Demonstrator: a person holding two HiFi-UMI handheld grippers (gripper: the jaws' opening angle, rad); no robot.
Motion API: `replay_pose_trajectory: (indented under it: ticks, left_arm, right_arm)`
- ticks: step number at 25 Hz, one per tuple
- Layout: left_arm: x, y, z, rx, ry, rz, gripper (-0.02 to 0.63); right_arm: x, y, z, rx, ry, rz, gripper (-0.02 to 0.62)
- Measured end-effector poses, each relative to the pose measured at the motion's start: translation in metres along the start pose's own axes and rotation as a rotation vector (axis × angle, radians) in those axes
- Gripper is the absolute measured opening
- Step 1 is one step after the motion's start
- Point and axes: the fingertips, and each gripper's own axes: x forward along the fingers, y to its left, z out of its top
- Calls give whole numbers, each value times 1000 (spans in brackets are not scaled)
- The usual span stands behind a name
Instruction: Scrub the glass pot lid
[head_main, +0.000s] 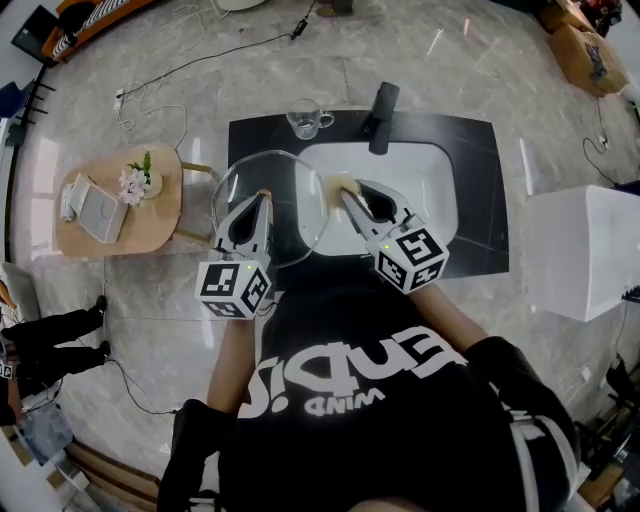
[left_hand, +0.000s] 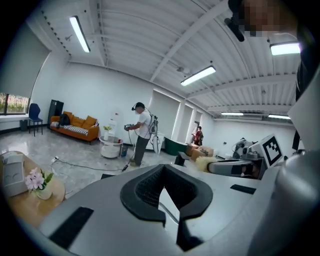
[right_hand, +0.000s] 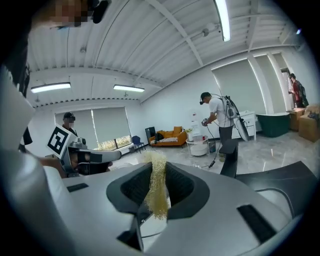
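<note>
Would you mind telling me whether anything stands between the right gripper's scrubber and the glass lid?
Nothing visible does. The right gripper, shut on the fibrous scrubber, is right beside the rim of the glass pot lid, which the left gripper holds up by the sink.

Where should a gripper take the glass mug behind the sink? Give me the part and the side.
Probably the handle: the glass mug stands upright on the black counter, its handle sticking out toward the faucet. Come from the sink side, jaws either side of the thin loop; the round glass body looks wider and slippery.
</note>
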Motion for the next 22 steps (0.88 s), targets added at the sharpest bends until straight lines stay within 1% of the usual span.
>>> replay_pose_trajectory:
  ticks: [2, 4, 8, 11, 15, 22]
  left_arm:
    - [0, 1, -4, 41, -24, 9, 14]
    - [0, 1, -10, 61, -35, 13, 14]
    - [0, 3, -17, 43, -31, 23, 14]
    - [-1, 4, -18, 21, -33, 32, 14]
    - [-1, 3, -17, 11, -36, 36, 14]
    - [-1, 3, -19, -5, -27, 39, 14]
  right_arm:
    - [2, -1, -6, 0, 4, -1, 74]
    - [2, -1, -9, 0, 8, -2, 74]
    - [2, 0, -10, -5, 8, -5, 74]
    - [1, -2, -9, -1, 4, -11, 74]
    - [-1, -2, -10, -3, 3, -16, 74]
    - [-2, 0, -10, 9, -4, 10, 72]
